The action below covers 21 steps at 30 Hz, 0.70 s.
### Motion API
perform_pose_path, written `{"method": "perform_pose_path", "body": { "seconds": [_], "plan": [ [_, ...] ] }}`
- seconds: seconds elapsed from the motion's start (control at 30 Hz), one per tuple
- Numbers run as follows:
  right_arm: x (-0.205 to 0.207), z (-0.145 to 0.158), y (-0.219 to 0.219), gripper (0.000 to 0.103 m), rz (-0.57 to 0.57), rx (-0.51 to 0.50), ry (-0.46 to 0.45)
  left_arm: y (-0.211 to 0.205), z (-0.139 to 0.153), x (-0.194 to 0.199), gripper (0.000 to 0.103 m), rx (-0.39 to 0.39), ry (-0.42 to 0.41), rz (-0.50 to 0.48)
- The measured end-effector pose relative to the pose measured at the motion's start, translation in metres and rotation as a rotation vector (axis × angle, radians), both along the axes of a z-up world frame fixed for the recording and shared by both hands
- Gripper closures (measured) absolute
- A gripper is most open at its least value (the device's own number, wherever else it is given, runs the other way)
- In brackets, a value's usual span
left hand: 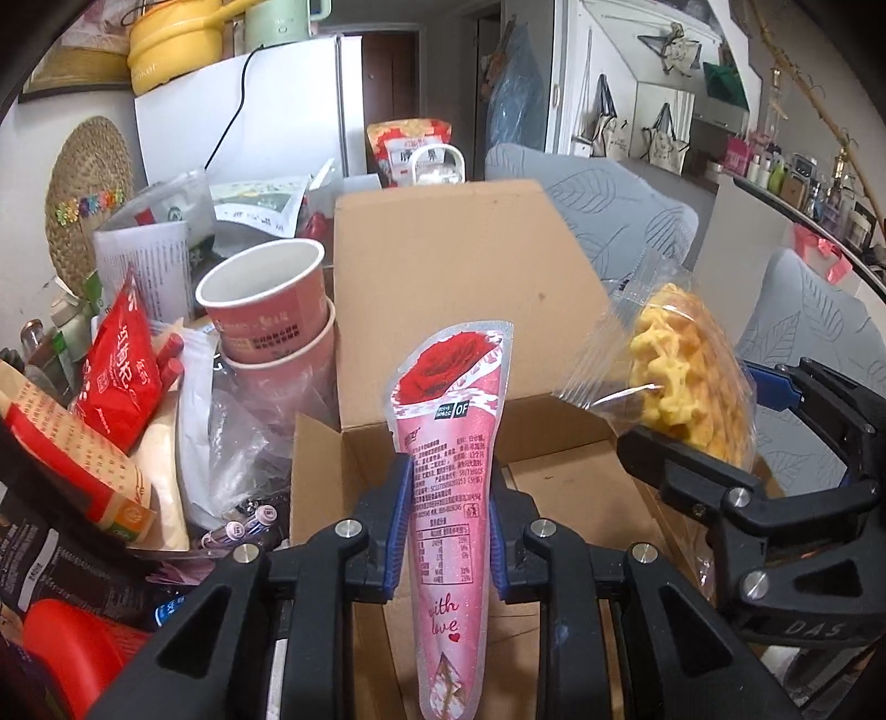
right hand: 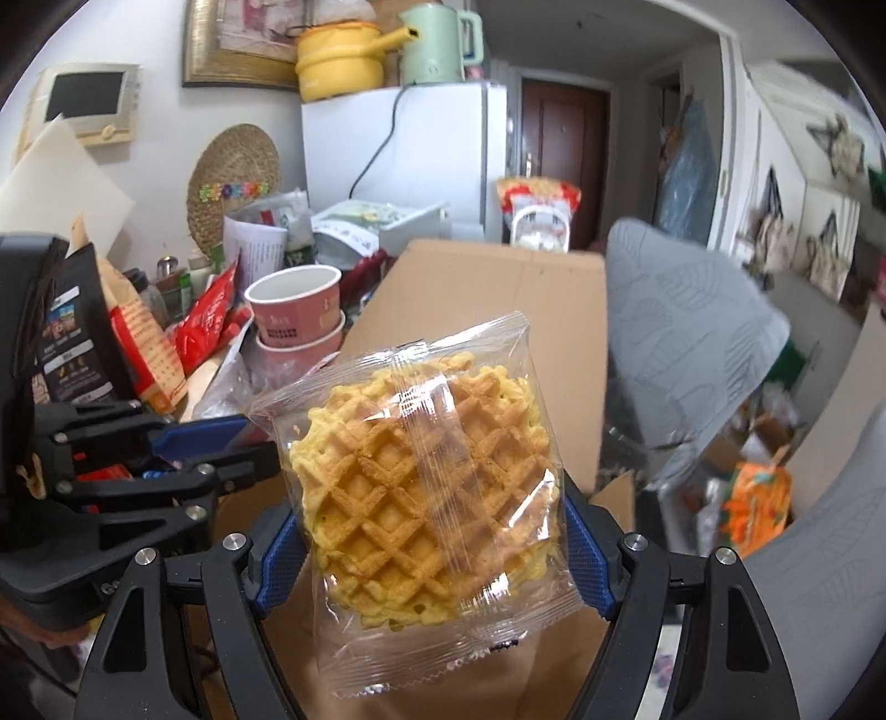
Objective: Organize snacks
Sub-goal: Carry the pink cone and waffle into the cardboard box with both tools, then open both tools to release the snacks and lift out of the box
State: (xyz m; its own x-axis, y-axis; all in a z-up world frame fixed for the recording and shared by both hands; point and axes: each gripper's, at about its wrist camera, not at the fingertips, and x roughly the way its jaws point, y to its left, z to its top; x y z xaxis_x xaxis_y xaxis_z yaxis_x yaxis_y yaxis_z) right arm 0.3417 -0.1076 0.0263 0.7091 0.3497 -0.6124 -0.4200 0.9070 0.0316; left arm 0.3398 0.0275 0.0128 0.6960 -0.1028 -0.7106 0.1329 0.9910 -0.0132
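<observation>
In the left wrist view, the left gripper (left hand: 451, 518) sat at the bottom centre of the frame, its blue-padded fingers (left hand: 400, 515) drawn in tight against a slim pink cone-shaped snack packet (left hand: 451, 487) printed with a red rose, which stood upright between them with its wide end uppermost. Behind and below the packet lay an open cardboard box (left hand: 443, 277), its tall back flap filling the middle of the frame and its inside showing around the packet's lower half. At the right edge of that view the right gripper (left hand: 714, 421) held a waffle in a clear wrapper (left hand: 684, 376), raised beside the box's right flap. In the right wrist view, the same wrapped waffle (right hand: 432, 487) filled the centre of the frame, gripped at its two lower sides by blue pads (right hand: 587, 548) set wide apart to span its width; the right gripper (right hand: 437, 554) was thus clamped on it, with the box (right hand: 498, 288) rising behind. The left gripper (right hand: 221, 437) appeared at the left-centre edge of that view. In the left part of both views stood two stacked pink paper cups (left hand: 266, 310) among a heap of red and brown snack bags (left hand: 119, 365). A white refrigerator (left hand: 243, 111) stood at the upper left, carrying a yellow pot (left hand: 171, 41).
</observation>
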Motion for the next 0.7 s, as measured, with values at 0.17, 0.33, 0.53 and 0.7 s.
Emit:
{"method": "perform_pose_path", "body": {
  "seconds": [0.17, 0.33, 0.53, 0.7],
  "plan": [
    [0.012, -0.009, -0.001, 0.023, -0.019, -0.003, 0.063, 0.0, -0.013, 0.011, 0.079, 0.015, 0.052, 0.006],
    [0.015, -0.013, -0.003, 0.022, -0.057, -0.013, 0.082, 0.001, -0.021, 0.014, 0.079, 0.037, 0.065, 0.034],
    [0.015, -0.015, -0.003, 0.019, -0.071, -0.03, 0.108, 0.0, -0.03, 0.016, 0.079, 0.042, 0.124, 0.054],
    [0.009, -0.009, -0.007, 0.003, -0.101, -0.045, 0.079, 0.003, -0.032, 0.013, 0.038, 0.026, 0.144, 0.074]
  ]
}}
